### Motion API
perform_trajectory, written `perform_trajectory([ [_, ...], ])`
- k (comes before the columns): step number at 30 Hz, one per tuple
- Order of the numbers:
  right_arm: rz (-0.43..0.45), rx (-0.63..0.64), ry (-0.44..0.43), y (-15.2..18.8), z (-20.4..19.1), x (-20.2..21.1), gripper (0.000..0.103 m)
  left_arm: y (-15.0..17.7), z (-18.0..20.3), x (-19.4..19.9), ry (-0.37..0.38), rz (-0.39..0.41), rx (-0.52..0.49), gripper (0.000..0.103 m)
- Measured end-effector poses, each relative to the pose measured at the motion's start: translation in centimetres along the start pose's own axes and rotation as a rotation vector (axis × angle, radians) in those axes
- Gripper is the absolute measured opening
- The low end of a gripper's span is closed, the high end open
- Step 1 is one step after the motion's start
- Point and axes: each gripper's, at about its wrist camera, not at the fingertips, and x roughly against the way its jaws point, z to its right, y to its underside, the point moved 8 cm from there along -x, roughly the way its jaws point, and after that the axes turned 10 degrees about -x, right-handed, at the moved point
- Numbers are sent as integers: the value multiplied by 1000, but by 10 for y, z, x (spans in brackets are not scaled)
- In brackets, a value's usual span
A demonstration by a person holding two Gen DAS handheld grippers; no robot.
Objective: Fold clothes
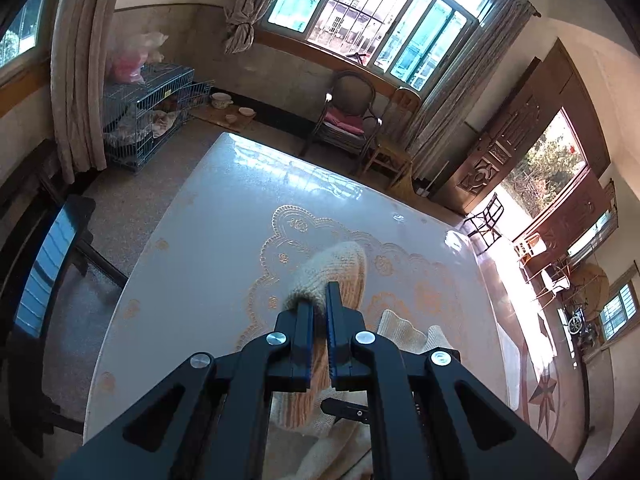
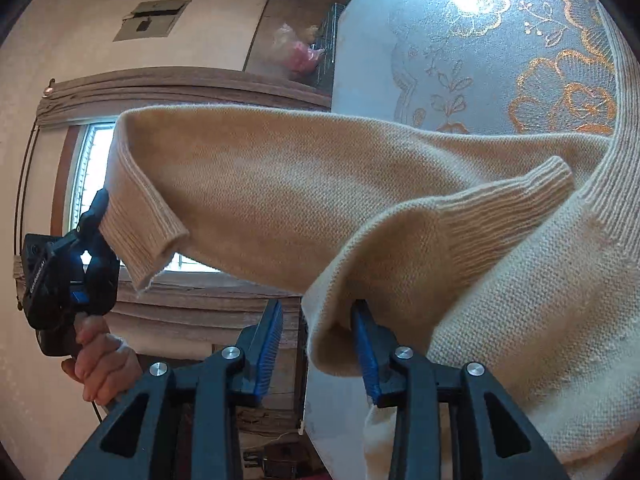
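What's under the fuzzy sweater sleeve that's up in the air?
Below the lifted sleeve of the beige sweater you can see the table with its orange flower pattern and a window beyond. The left gripper pinches the cuff. The tabletop under the sweater's body is hidden.

A wire cage (image 1: 144,120) stands by the wall with pink bags (image 1: 132,60) on top. Bowls (image 1: 228,108) sit on the floor beside it. A chair (image 1: 348,116) with a pink cushion stands under the barred window (image 1: 372,20), between tied curtains (image 1: 244,16).
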Motion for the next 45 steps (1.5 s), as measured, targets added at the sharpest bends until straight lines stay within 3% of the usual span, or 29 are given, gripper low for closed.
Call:
perform_trajectory([
  [2, 0, 37, 50, -4, 3, -13, 37, 3, 3, 1, 5, -6, -19, 5],
  [4, -13, 90, 176, -5, 10, -26, 37, 8, 5, -2, 3, -16, -42, 5],
  [5, -23, 88, 167, -2, 10, -30, 33, 11, 6, -3, 0, -23, -54, 6],
  [6, -16, 75, 140, -1, 10, -31, 24, 13, 4, -5, -16, -25, -57, 6],
  [7, 14, 67, 122, -3, 10, -30, 5, 13, 2, -7, -13, -23, -52, 6],
  [11, 67, 74, 68, 1, 2, -31, 4, 16, -13, -15, -9, -32, -5, 6],
  [15, 118, 80, -193, 12, -36, 0, 4, 20, -22, -21, -22, -49, 29, 6],
  [18, 171, 136, -359, 28, -78, 53, 4, 19, -29, -22, -31, -51, 71, 6],
  [21, 275, 255, -424, 46, -128, 133, 4, 12, -36, -15, -39, -38, 117, 6],
  [24, 406, 352, -458, 67, -163, 214, 4, -1, -43, -1, -37, -8, 165, 6],
  [27, 564, 422, -431, 89, -181, 304, 4, -14, -47, 17, -34, 27, 201, 6],
  [31, 790, 433, -319, 123, -174, 417, 3, -29, -48, 44, -87, 78, 199, 6],
  [36, 1077, 296, -144, 158, -116, 562, 3, -47, -62, 78, -197, 149, 236, 6],
  [38, 1164, 225, -56, 170, -90, 612, 4, -40, -67, 77, -228, 141, 239, 6],
  [41, 1241, 89, 240, 176, -44, 669, 7, -31, -74, 76, -274, 129, 244, 7],
  [43, 1292, -26, 533, 180, -12, 699, 15, -25, -79, 75, -304, 121, 247, 7],
  [45, 1329, -93, 751, 190, 9, 728, 15, -18, -84, 74, -335, 113, 250, 7],
])
